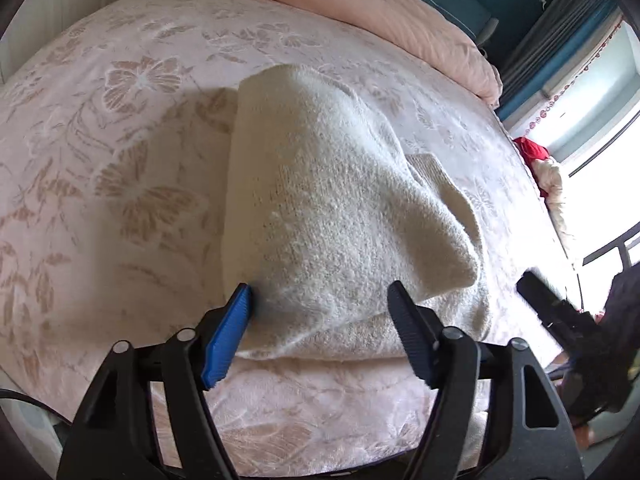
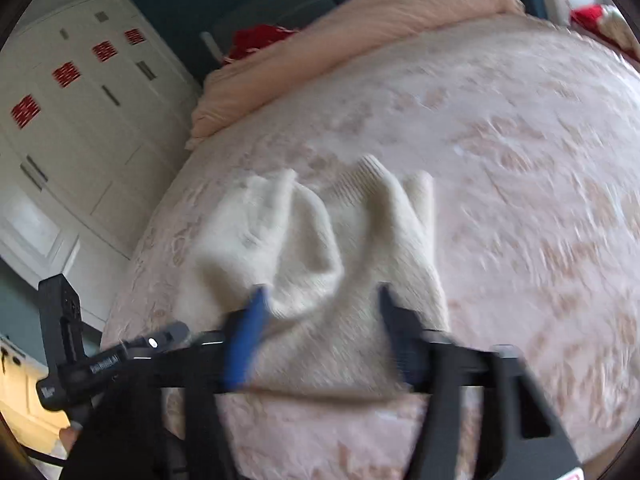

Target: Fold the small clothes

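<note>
A cream knitted sweater (image 1: 340, 208) lies folded over on the pink butterfly-patterned bed (image 1: 120, 160). My left gripper (image 1: 320, 296) is open, its fingers straddling the near edge of the sweater, the blue pad (image 1: 228, 340) at its left. In the right wrist view the same sweater (image 2: 320, 240) lies bunched on the bed (image 2: 520, 200). My right gripper (image 2: 320, 300) is open above the sweater's near part; the frame is blurred. The other gripper shows at the right edge of the left wrist view (image 1: 560, 312) and at the lower left of the right wrist view (image 2: 72, 360).
A peach duvet (image 1: 380, 12) is rolled along the far end of the bed. Red and white clothes (image 1: 540, 160) lie at the bed's right side by the window. A white wardrobe (image 2: 60, 120) stands left of the bed.
</note>
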Tool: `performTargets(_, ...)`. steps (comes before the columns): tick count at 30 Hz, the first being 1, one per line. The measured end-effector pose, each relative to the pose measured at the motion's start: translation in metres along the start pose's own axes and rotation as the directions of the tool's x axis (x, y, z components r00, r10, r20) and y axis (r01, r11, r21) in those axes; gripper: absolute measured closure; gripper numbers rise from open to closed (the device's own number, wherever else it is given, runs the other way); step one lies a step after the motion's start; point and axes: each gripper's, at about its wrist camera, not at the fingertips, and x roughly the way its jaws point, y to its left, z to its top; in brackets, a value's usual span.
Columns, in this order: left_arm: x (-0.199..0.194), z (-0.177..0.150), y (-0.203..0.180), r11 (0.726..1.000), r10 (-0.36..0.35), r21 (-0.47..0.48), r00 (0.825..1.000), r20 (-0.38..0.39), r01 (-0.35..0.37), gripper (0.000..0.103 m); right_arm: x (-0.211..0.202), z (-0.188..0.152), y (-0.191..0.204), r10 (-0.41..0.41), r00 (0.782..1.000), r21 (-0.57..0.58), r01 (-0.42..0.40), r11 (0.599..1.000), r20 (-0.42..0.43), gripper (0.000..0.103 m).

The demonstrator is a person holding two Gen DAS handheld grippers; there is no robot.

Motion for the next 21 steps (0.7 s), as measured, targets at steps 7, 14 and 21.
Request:
performTargets(7, -0.006, 0.002, 0.008, 0.999, 0.03, -0.02, 1.0, 0.006, -0.03, 0.032, 0.066, -0.006, 0.03, 0.046, 0.99, -0.077, -0.056, 0.995, -0.134, 0.037)
performTargets(14, -0.019, 0.009, 0.011, 0.999, 0.025, -0.037, 0.999, 0.028, -0.024, 0.032, -0.004, 0.004, 0.026, 0.052, 0.998, -0.049, -0.05, 0.998, 0.035, 0.086)
performTargets(21, -0.003, 0.003, -0.022, 0.999, -0.022, 0.046, 1.0, -0.002, 0.022, 0.03, -0.006, -0.055, -0.044, -0.107, 0.986, 0.008, 0.109, 0.994, -0.131, 0.078)
